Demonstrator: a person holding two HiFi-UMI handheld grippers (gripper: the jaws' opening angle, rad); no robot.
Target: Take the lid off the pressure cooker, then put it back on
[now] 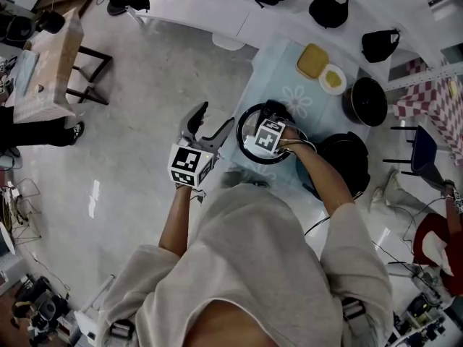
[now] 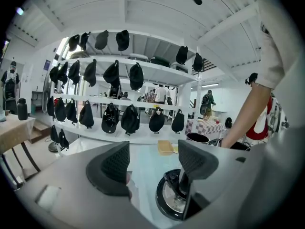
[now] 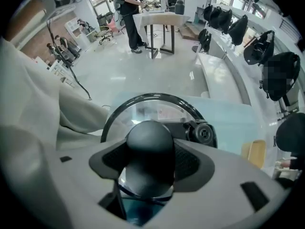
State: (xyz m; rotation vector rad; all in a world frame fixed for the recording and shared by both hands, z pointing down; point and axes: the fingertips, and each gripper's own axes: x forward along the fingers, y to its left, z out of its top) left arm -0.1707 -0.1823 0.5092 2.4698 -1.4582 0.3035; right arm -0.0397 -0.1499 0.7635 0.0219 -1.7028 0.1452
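From above, the person stood at the near corner of a pale blue worktop (image 1: 289,71) with a tool in each hand. The right tool (image 1: 269,137) pointed straight down onto the lid (image 1: 243,140), a glass disc with a black rim that lay over the near left part of the worktop. I could not tell whether it rested on the surface. The pressure cooker (image 1: 349,159) stood apart from the lid, to the right, under the person's right forearm. A second dark pot (image 1: 365,101), a yellow block (image 1: 312,61) and a small dish (image 1: 333,79) stood farther back. The left tool (image 1: 217,114) was held off the worktop's left edge, over the floor, with its jaws spread and nothing in them.

In the left gripper view, the left tool (image 2: 152,161) showed its two dark pads well apart, and only the worktop lay between them. The lid (image 2: 167,205) lay low and to the right, partly behind the right-hand pad. Beyond it, white shelves (image 2: 143,70) carried rows of black caps.

In the right gripper view, the right tool (image 3: 150,159) had both pads pressed against the sides of the lid's round black knob (image 3: 150,142), pinching it. The lid (image 3: 143,99) spread out beneath, and its black valve (image 3: 202,133) sat just right of the knob.
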